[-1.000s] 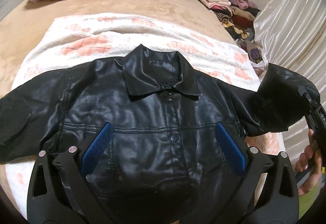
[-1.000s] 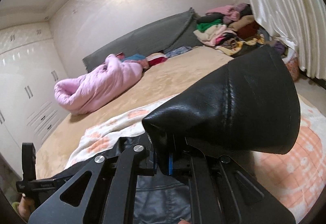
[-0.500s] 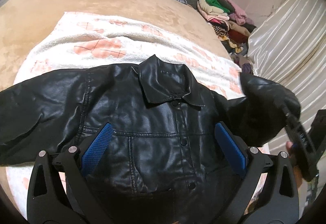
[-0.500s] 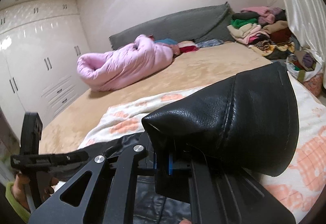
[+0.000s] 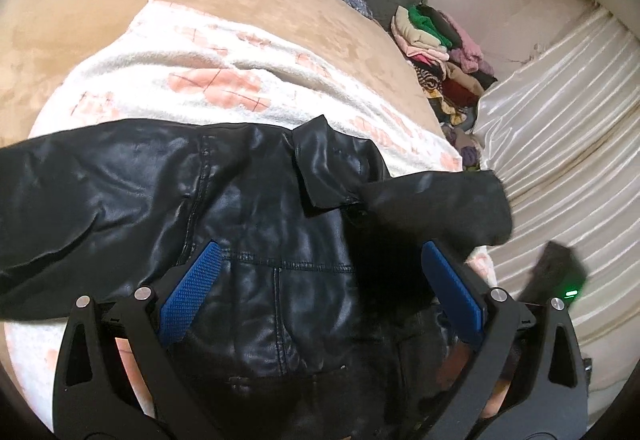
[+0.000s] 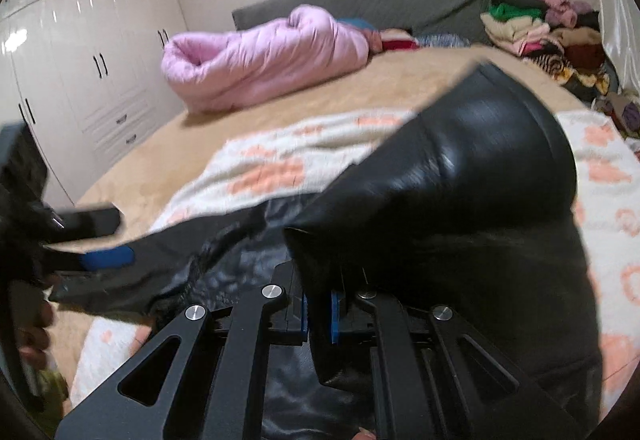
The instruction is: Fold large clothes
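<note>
A black leather jacket [image 5: 248,224] lies front-up on a white blanket with peach patches [image 5: 200,80], spread over the tan bed [image 5: 48,40]. One sleeve [image 6: 472,176] is lifted and folded in over the chest, its cuff pinched between the closed blue pads of the right hand-held gripper [image 6: 319,314]. The left hand-held gripper [image 5: 320,296] hovers over the jacket's lower front, jaws wide apart, holding nothing. A pink quilt [image 6: 260,60] and stacked clothes [image 6: 532,24] sit near the headboard.
</note>
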The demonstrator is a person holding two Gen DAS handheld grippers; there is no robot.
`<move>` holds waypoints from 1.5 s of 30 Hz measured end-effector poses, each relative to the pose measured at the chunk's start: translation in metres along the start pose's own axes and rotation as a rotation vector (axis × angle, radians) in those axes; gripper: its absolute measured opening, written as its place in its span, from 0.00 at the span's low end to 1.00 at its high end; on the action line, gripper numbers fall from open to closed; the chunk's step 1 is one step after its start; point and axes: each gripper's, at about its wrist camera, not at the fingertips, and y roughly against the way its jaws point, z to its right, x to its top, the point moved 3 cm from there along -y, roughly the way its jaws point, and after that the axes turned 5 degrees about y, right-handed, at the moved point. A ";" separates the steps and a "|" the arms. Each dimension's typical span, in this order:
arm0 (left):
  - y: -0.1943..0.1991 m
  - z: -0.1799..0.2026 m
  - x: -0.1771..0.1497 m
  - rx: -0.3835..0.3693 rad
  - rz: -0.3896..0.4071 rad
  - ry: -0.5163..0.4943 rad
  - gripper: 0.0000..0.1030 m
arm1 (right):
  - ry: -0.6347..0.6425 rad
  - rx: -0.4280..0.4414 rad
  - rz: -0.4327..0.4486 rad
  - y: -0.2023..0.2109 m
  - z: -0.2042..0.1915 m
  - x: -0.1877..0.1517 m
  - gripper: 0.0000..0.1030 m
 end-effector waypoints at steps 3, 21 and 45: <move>0.003 -0.004 0.000 0.008 0.002 -0.003 0.91 | -0.009 0.001 -0.043 -0.018 -0.007 -0.011 0.10; -0.031 -0.024 -0.010 -0.010 -0.078 0.064 0.91 | 0.111 0.171 -0.113 0.011 -0.039 -0.054 0.83; -0.045 -0.012 -0.026 0.066 -0.029 0.024 0.02 | -0.081 -0.032 -0.029 0.071 0.092 -0.066 0.83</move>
